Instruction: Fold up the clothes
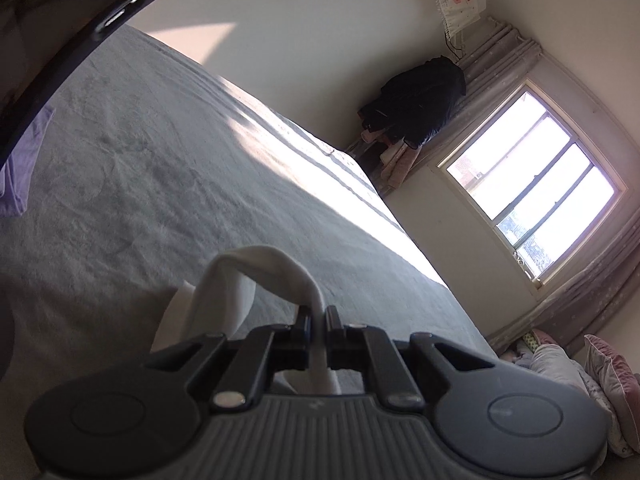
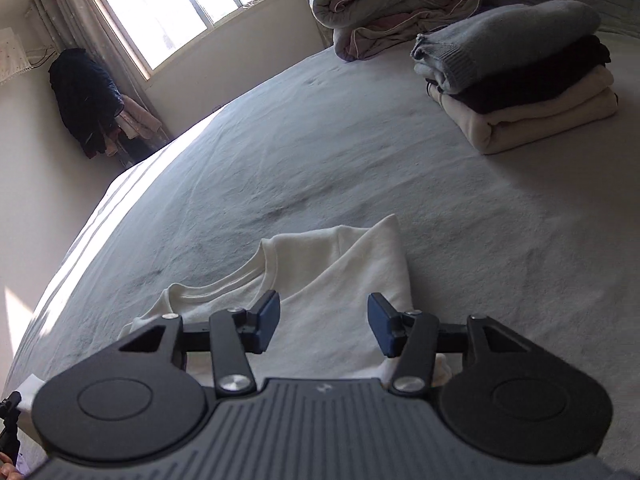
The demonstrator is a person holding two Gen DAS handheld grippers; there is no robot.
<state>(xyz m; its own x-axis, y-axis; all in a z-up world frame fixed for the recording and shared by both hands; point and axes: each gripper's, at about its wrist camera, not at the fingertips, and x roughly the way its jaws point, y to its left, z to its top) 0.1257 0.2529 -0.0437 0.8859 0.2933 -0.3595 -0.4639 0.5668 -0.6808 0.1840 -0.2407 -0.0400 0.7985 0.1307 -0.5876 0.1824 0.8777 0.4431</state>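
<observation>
Cream top [image 2: 320, 280] on the near bed [image 2: 320, 152], part folded; my left gripper [image 1: 319, 316] pinches its raised edge, my right gripper [image 2: 323, 316] gapes above it. Four folded clothes [image 2: 516, 80] stacked far right; this one remains

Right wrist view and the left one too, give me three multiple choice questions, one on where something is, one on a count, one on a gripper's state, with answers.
1. Where does the stack of folded clothes sit?
A. On the grey bed
B. On the windowsill
C. On a chair

2. How many garments are in that stack?
A. One
B. Four
C. Nine

3. What is the left gripper doing?
A. Open over bare bed
B. Shut on the white garment
C. Holding a hanger

Answers:
1 A, the stack rests on the bed cover.
2 B, grey, dark and two cream layers show.
3 B, a white fabric strip is pinched between its fingers, while the right gripper stands open.
</observation>
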